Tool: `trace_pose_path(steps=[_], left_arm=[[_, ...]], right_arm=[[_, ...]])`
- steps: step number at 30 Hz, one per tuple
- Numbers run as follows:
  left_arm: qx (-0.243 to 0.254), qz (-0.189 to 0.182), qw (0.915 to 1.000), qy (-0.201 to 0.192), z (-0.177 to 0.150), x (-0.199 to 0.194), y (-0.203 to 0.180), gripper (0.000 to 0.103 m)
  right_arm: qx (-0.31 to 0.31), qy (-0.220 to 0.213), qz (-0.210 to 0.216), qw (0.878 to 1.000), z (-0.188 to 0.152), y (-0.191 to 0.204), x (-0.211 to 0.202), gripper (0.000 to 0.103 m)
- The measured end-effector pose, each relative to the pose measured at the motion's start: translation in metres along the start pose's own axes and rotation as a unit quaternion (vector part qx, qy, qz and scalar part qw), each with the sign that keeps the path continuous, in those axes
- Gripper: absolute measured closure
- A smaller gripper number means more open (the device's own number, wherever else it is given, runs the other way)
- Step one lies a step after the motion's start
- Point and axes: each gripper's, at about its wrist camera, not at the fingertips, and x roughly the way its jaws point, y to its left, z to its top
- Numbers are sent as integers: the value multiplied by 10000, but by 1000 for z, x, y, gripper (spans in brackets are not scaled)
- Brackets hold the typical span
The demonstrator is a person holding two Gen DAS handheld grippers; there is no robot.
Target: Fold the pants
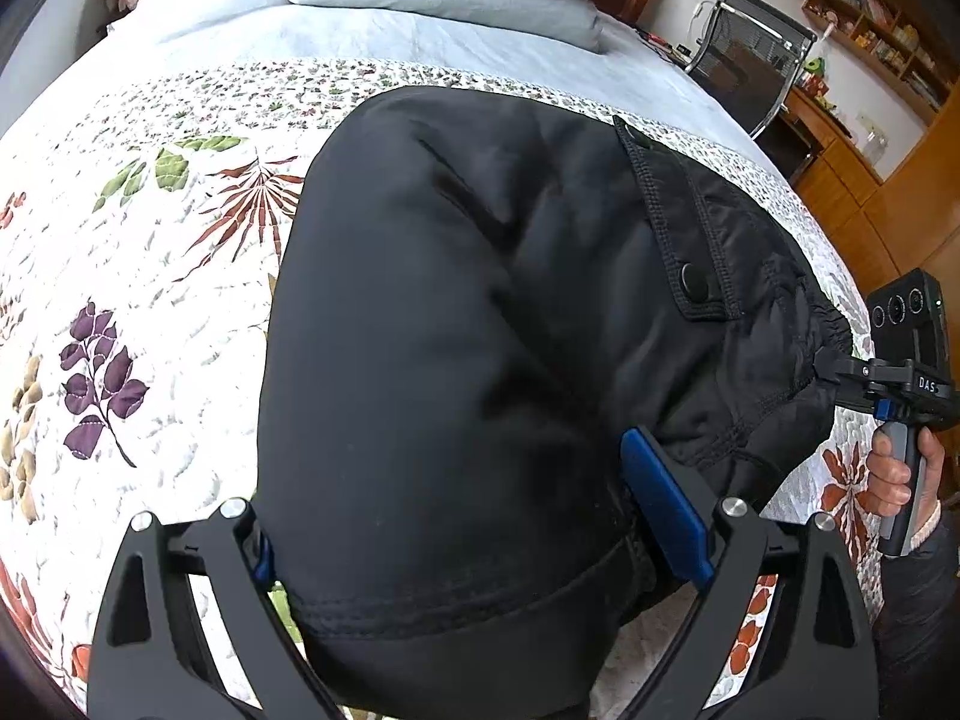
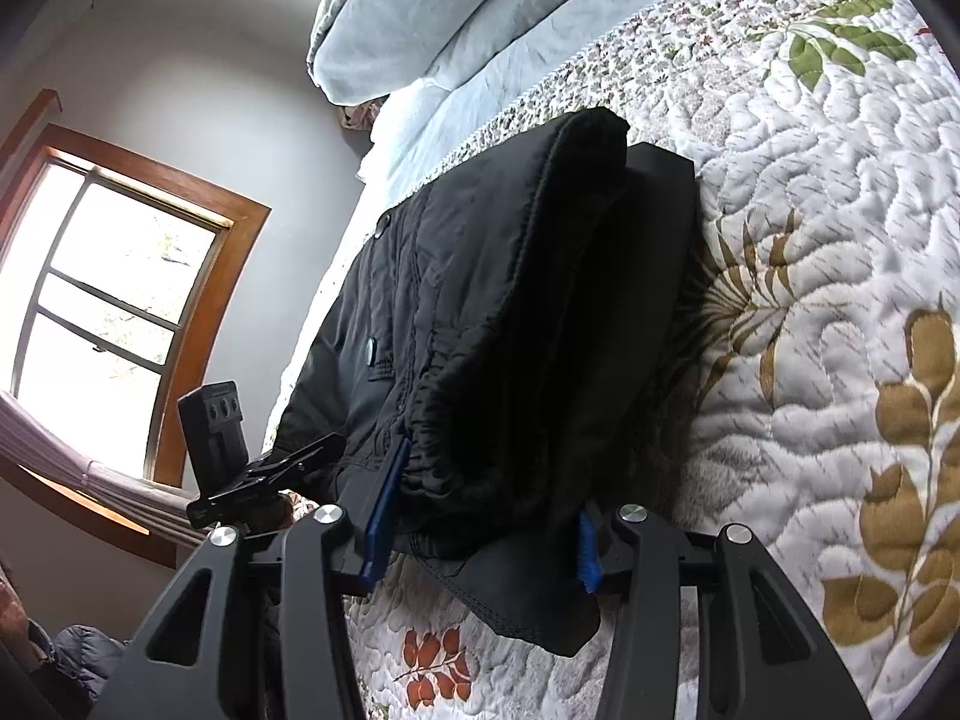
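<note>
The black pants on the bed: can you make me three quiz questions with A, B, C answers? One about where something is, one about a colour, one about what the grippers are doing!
1. What do the black pants rest on?
A. a flowered quilt
B. a wooden floor
C. a chair

2. What colour are the pads on the gripper fingers?
A. red
B. blue
C. yellow

3. What are the left hand-held gripper and right hand-held gripper doing?
A. both hang open over the bed
B. only one holds cloth
C. both are shut on the pants

Answers: 1 A, the leaf-patterned quilt lies under them; 2 B, the pads show blue; 3 C, black fabric sits clamped between each pair of fingers.
</note>
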Motion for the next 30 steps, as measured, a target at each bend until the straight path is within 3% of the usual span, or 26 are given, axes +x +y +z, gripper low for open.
trace_pose_path(steps=[7,23,25,27,30], left_arm=[[-128,-37,9999,-10,9,9,-7,9],[-253,-82,9996,-33,-8,7,-4,6],[-312,-118,9994,-34,-11,6,-2,6],[-400,-186,9990,-51,-14,1,3,6],[-666,-177,9976,-91,-24,-16,17,4]], right_arm=[[-73,61,-93,9999,7,3,4,55],[233,-40,-162,9996,-21,-7,1,51],[199,-37,-224,9995,-23,-5,0,43],[189,-262,-515,9981,-25,-1,-6,22],[255,-409,-734,9961,-34,3,-20,20]])
